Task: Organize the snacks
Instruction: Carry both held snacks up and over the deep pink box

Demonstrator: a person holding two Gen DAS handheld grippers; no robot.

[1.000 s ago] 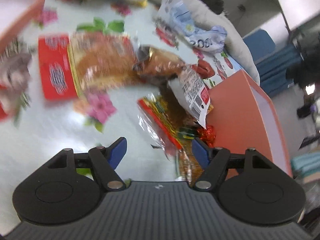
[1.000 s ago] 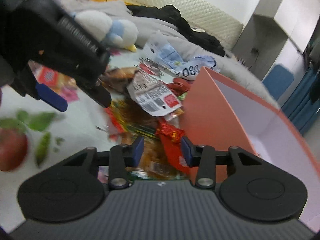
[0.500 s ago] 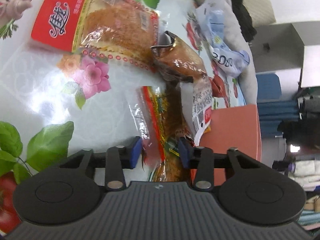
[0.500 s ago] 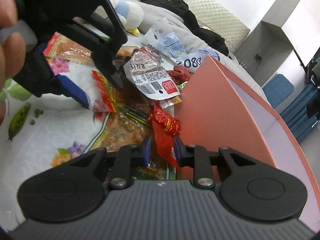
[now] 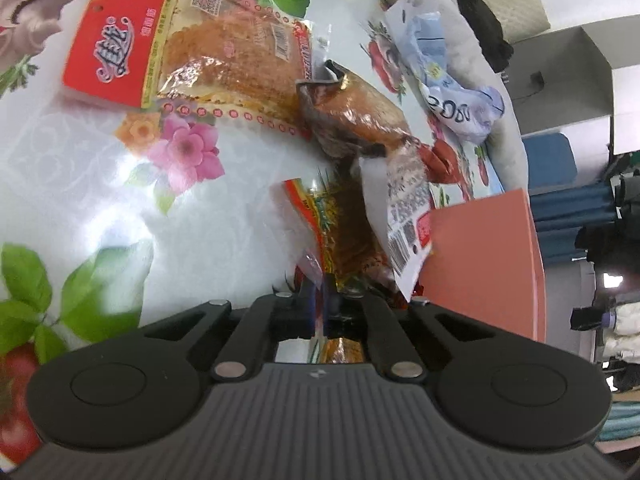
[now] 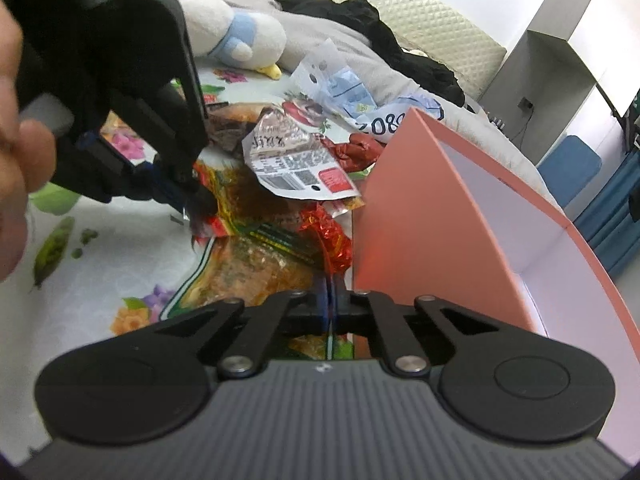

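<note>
**Both grippers clamped on snacks beside the box**

Left gripper [image 5: 318, 300] was closed tight on the edge of the red-yellow snack bag [image 5: 340, 224]. Right gripper [image 6: 329, 300] was pinched shut on the thin tail of the red foil candy [image 6: 330, 236]. Both items lay in the pile just beside the orange box [image 6: 404, 216], which stood open and looked like the drop target.

Risks, judged: the two grips sat close together and the packs overlap, so lifting either could drag the white labelled pack [image 6: 296, 164] or the brown foil pack [image 5: 356, 116] along with it. The candy was held only by a wrapper twist; it could slip or tear. The bag was held at one corner, so it would likely swing and catch the box wall. Grippers could also bump each other.

Surface: desk [image 5: 80, 184] under a glossy floral-and-fruit cloth, glare patches. A large red-header snack pack [image 5: 192, 44] lay further off. Behind: plush toy [image 6: 232, 32], a crumpled blue-white plastic bag [image 5: 448, 92], grey and black clothes, quilted cream panel, grey cabinet, blue chair.
</note>
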